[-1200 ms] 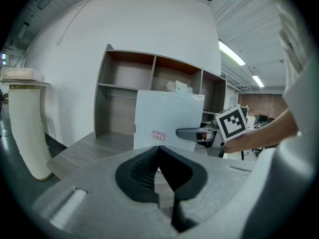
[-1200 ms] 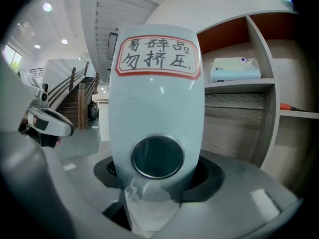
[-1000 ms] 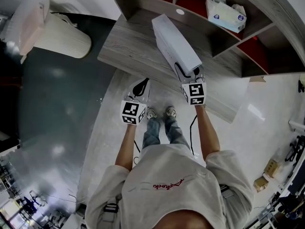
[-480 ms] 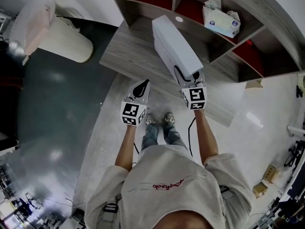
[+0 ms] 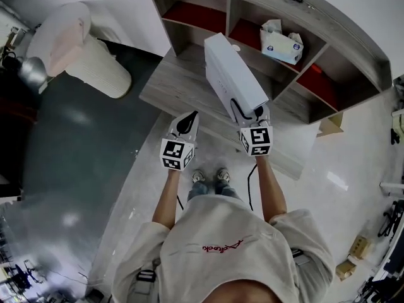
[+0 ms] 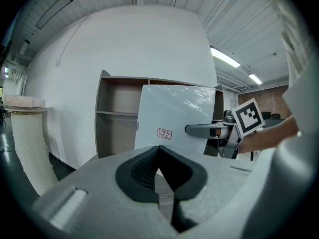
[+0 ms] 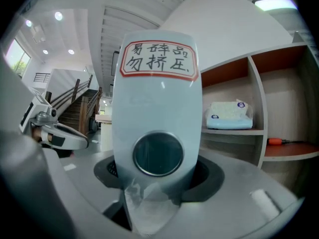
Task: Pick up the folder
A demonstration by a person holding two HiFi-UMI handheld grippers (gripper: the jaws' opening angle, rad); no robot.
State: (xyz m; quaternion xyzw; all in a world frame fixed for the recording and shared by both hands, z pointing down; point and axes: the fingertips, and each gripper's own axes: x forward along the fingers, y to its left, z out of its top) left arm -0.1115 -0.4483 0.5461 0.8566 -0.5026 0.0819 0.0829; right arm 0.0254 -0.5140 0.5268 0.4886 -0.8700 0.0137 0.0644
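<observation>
The folder (image 5: 232,77) is a white box file with a round finger hole and a red-edged label on its spine (image 7: 157,108). My right gripper (image 5: 250,110) is shut on that spine end and holds the folder up over the wooden desk (image 5: 173,90), its far end pointing toward the shelves. My left gripper (image 5: 189,117) hovers to the folder's left, shut and with nothing in it. From the left gripper view the folder's broad side (image 6: 172,116) shows a small sticker, and the right gripper (image 6: 207,130) clamps its edge.
A wooden shelf unit (image 5: 297,14) with red-backed compartments stands behind the desk, with a tissue pack (image 5: 278,40) in one. An orange-handled tool (image 7: 280,142) lies on a lower shelf. A white ribbed bin (image 5: 95,68) stands at the left on the dark floor.
Both grippers have risen. The folder has come up with the right gripper, and more of the shelf unit now shows behind it.
</observation>
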